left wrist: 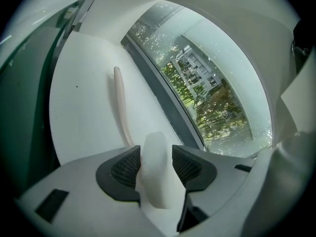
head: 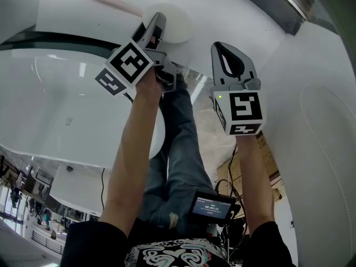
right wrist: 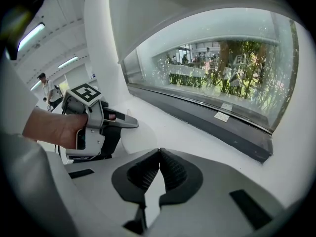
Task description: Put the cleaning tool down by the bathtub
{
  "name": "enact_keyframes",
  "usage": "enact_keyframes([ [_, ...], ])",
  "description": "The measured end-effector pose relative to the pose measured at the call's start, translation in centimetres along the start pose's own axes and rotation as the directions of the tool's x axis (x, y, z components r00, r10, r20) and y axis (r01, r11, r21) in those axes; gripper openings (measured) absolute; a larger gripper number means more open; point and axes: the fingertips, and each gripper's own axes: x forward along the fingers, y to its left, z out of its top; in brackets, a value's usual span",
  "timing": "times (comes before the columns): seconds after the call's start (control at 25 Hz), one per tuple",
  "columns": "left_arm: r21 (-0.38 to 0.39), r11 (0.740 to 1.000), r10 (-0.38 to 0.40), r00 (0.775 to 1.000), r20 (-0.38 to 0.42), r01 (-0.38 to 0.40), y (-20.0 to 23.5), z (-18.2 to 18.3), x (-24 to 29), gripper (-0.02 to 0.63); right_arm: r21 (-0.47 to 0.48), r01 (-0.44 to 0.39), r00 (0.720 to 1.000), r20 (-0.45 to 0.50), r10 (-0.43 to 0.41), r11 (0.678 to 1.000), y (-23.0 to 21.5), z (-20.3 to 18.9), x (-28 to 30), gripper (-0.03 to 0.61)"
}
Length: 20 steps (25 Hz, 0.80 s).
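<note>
Left gripper (left wrist: 156, 159) open at the ledge beside the bathtub (head: 55, 107).
Jaws spread wide and slack either side of the tool (left wrist: 121, 102), which lies on the ledge (left wrist: 81, 132), apparently let go there. Right gripper (right wrist: 159, 168) closed, empty, held off the bathtub.

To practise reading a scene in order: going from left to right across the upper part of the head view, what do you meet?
cleaning tool's handle → left gripper → right gripper → dark window frame
</note>
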Motion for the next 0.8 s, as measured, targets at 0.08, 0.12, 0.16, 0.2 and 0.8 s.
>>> enact_keyframes([
  [0.08,0.0,1.0,-0.003,1.0,0.006,0.003,-0.1,0.2,-0.2,0.192,-0.002,-0.004,1.0,0.004,0.004,1.0,0.2,0.1,0.0,0.028],
  [0.12,0.001,1.0,-0.002,1.0,0.01,0.002,-0.1,0.3,-0.3,0.192,-0.004,-0.006,1.0,0.006,0.006,1.0,0.2,0.1,-0.1,0.028],
  [0.16,0.001,1.0,-0.002,1.0,0.018,0.002,-0.2,0.5,-0.4,0.192,-0.005,-0.007,1.0,0.006,0.007,1.0,0.3,0.1,-0.1,0.028],
  [0.2,0.002,1.0,-0.003,1.0,0.03,0.003,-0.2,0.6,-0.6,0.192,-0.008,-0.008,1.0,0.006,0.008,1.0,0.3,0.0,-0.2,0.028],
  [0.8,0.112,0.994,-0.019,0.987,0.159,0.002,-1.3,3.4,-4.5,0.19,-0.034,0.0,1.0,0.011,0.0,0.999,1.1,0.5,-1.1,0.028],
])
